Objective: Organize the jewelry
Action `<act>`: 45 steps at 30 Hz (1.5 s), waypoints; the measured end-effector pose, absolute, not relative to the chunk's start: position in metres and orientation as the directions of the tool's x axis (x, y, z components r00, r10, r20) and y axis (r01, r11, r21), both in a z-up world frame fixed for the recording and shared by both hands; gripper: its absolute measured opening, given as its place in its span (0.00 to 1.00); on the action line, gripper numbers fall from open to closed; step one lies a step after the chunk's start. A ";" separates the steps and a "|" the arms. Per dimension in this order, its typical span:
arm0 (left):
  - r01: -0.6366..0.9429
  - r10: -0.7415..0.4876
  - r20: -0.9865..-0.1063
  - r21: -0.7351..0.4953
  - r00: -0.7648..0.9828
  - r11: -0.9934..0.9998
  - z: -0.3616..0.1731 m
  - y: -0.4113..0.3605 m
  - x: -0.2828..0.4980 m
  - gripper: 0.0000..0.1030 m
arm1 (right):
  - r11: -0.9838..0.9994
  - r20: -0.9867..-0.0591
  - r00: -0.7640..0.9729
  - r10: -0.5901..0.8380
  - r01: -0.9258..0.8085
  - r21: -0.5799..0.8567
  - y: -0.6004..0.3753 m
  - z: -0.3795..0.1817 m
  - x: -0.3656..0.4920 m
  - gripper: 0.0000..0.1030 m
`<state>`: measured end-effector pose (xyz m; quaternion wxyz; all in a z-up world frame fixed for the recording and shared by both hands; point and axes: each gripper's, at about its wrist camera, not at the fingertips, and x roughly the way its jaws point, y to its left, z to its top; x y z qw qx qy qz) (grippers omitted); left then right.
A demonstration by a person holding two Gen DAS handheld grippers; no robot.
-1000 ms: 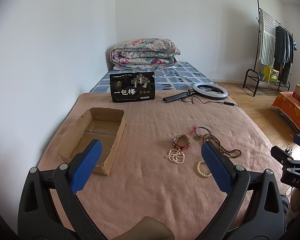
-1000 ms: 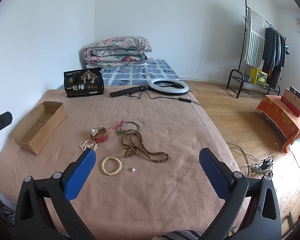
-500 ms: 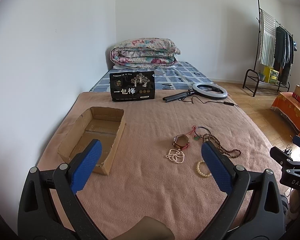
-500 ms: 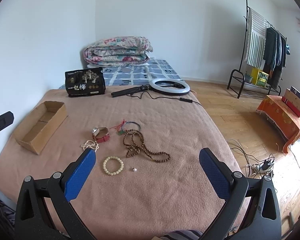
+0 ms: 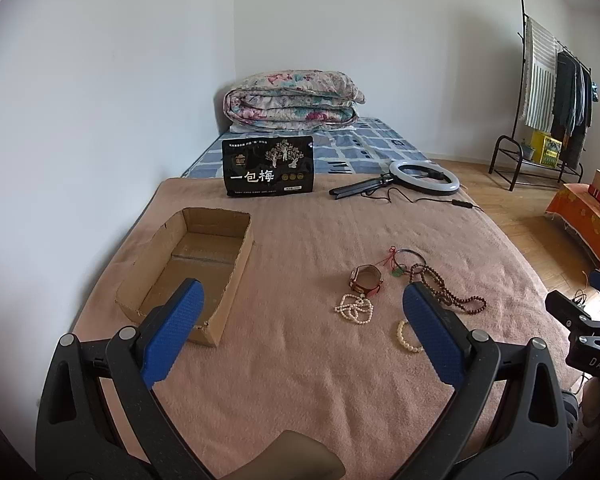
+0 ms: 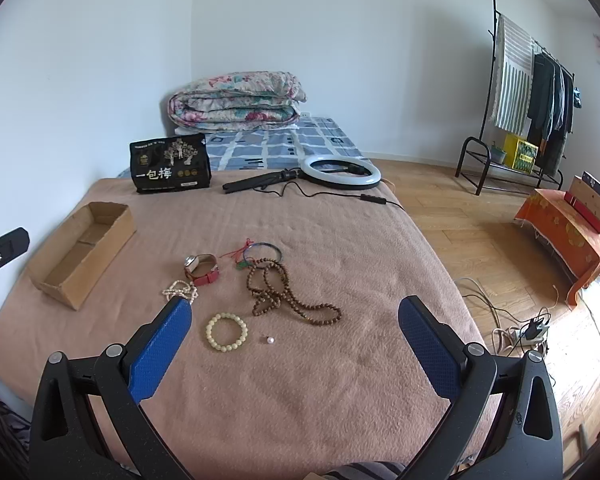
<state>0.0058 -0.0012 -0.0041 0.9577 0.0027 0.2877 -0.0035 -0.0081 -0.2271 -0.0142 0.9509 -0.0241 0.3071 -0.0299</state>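
Jewelry lies on a pink blanket: a red-strapped watch [image 6: 201, 268], a pearl strand [image 6: 180, 289], a cream bead bracelet [image 6: 226, 331], a long brown bead necklace [image 6: 286, 293], a thin bangle with red cord [image 6: 262, 252] and a single loose pearl [image 6: 269, 341]. An open, empty cardboard box [image 5: 191, 267] sits to the left. My left gripper [image 5: 300, 300] is open and empty, above the near blanket between box and jewelry. My right gripper [image 6: 294, 316] is open and empty, just short of the bracelet and the loose pearl.
A black snack bag [image 5: 269, 171], a ring light on a folded tripod [image 5: 422, 175] and a folded quilt [image 5: 292, 98] lie at the bed's far end. Right of the bed are wooden floor, a clothes rack [image 6: 528, 96], a power strip with cables [image 6: 528, 330] and an orange-covered stand [image 6: 572, 232].
The right gripper has crept slightly forward and right over the blanket. The left gripper has barely moved. Both stay open and nothing on the bed has shifted.
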 end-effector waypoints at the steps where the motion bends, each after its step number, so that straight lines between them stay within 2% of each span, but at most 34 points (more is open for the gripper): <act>1: 0.010 -0.006 -0.555 0.004 0.832 1.000 -0.005 -0.002 0.006 0.98 | 0.997 -0.583 0.809 -0.072 0.042 -0.065 -0.227 -0.014 -0.008 1.00; 14: 0.042 -0.020 -0.591 0.023 0.806 0.999 -0.016 -0.009 0.021 0.98 | 0.995 -0.604 0.791 -0.096 0.069 -0.068 -0.241 -0.017 0.008 1.00; 25: 0.132 -0.088 -0.694 0.011 0.714 0.991 -0.028 -0.013 0.053 0.98 | 0.992 -0.646 0.756 -0.104 0.036 -0.118 -0.253 -0.032 0.045 1.00; 29: 0.141 -0.089 -0.720 0.013 0.688 0.990 -0.029 -0.009 0.078 0.88 | 0.993 -0.680 0.725 -0.103 0.037 -0.111 -0.261 -0.046 0.067 1.00; 34: 0.171 -0.120 -0.767 -0.014 0.630 0.985 -0.044 -0.008 0.115 0.79 | 0.996 -0.711 0.698 -0.084 0.038 -0.081 -0.272 -0.061 0.096 1.00; 43: 0.201 -0.217 -0.836 -0.131 0.505 0.971 -0.080 -0.019 0.177 0.79 | 0.996 -0.837 0.544 0.067 -0.080 0.027 -0.261 -0.114 0.162 1.00; 45: 0.193 -0.238 -0.852 -0.165 0.466 0.967 -0.094 -0.021 0.194 0.75 | 0.995 -0.848 0.522 0.087 -0.085 0.050 -0.259 -0.123 0.170 1.00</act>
